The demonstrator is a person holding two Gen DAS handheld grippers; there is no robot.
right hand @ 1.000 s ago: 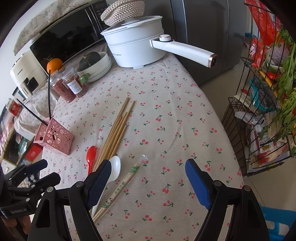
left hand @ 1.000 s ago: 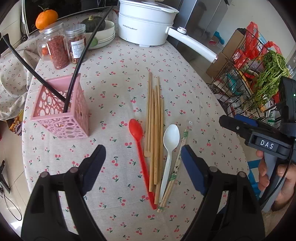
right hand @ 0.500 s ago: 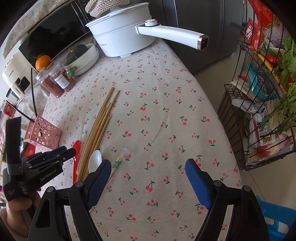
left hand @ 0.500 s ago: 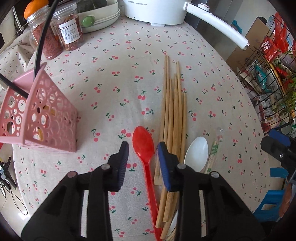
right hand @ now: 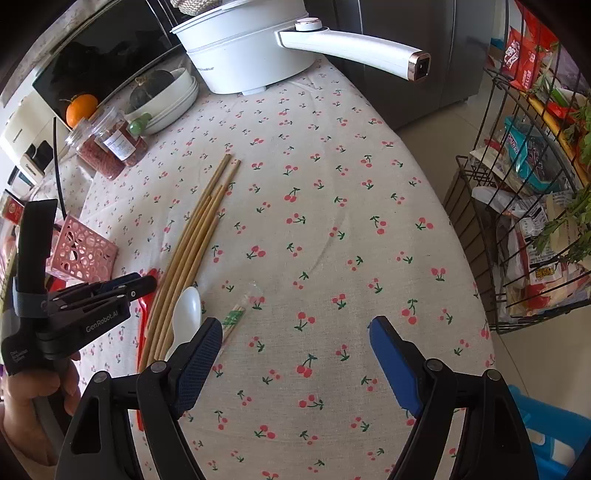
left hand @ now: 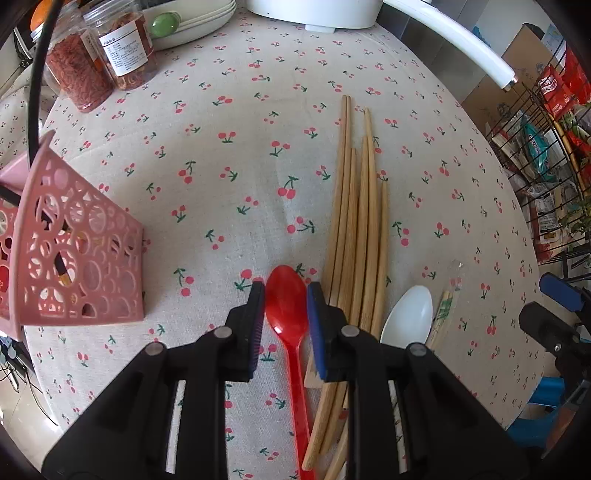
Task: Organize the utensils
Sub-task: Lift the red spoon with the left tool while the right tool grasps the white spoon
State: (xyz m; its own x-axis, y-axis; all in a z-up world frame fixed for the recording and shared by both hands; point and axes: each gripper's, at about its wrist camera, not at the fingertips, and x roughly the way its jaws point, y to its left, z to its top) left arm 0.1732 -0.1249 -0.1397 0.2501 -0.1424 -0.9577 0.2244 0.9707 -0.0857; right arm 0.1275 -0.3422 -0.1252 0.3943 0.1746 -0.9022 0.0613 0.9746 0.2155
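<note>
A red plastic spoon (left hand: 287, 317) lies on the cherry-print tablecloth. My left gripper (left hand: 286, 317) is down at the cloth with its jaws closed onto both sides of the spoon's bowl. Right of it lie several wooden chopsticks (left hand: 360, 229), a white spoon (left hand: 408, 319) and a wrapped pair of chopsticks (left hand: 443, 314). A pink lattice holder (left hand: 70, 258) with black chopsticks in it stands at the left. My right gripper (right hand: 295, 354) is open and empty above the cloth, right of the white spoon (right hand: 186, 312). The left gripper also shows in the right wrist view (right hand: 144, 282).
Two jars (left hand: 99, 62) of dried red goods, stacked bowls (left hand: 192, 18) and a white pot with a long handle (right hand: 354, 50) stand at the back. A wire rack of groceries (right hand: 535, 184) stands right of the table. The table edge curves close on the right.
My left gripper has moved forward and down and its jaws have narrowed from wide open onto the red spoon's bowl. My right gripper has stayed open and shifted slightly.
</note>
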